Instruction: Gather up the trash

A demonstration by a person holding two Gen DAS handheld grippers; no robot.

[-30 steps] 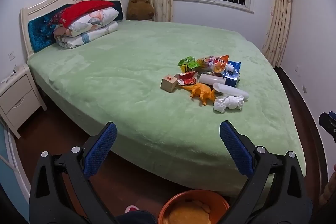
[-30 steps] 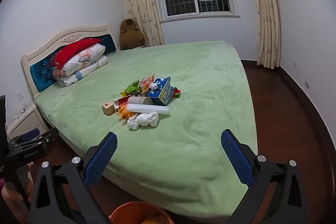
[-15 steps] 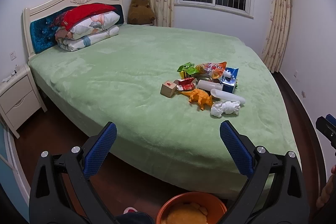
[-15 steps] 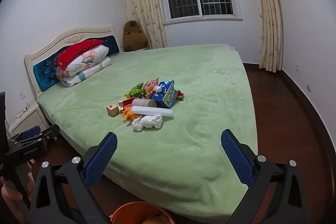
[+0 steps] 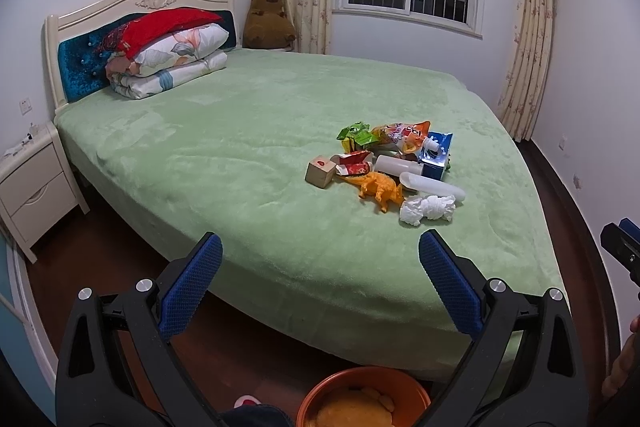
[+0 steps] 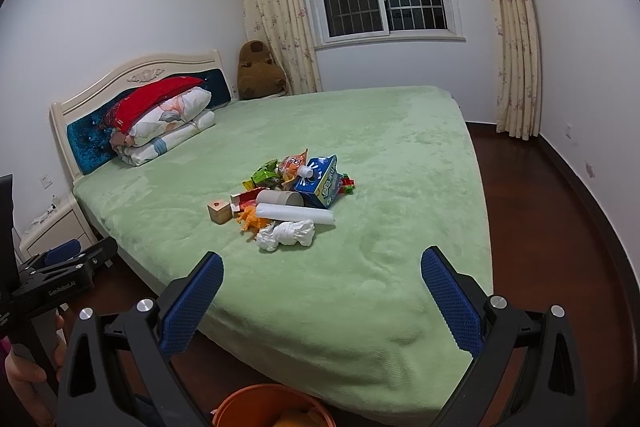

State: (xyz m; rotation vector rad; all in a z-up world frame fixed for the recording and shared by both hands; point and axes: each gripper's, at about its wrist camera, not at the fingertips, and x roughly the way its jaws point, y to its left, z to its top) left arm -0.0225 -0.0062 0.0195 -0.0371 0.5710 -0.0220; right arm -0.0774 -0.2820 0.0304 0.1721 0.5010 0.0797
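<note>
You held the left gripper (image 5: 320, 251) with jaws spread wide, empty, off the foot of the bed (image 5: 248, 131). The trash pile (image 5: 384, 163) sat mid-bed: wooden block (image 5: 320, 171), wrappers (image 5: 356, 135), tissue wad (image 5: 426, 209), blue carton (image 5: 436, 155). Right gripper (image 6: 322, 273) likewise released, empty. Orange bin (image 6: 272, 405) was on the floor below.

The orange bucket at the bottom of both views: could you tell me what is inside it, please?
The orange bucket holds something yellowish and crumpled. What it is, and anything beneath it, is hidden, and the frame edge cuts the bucket off.
</note>
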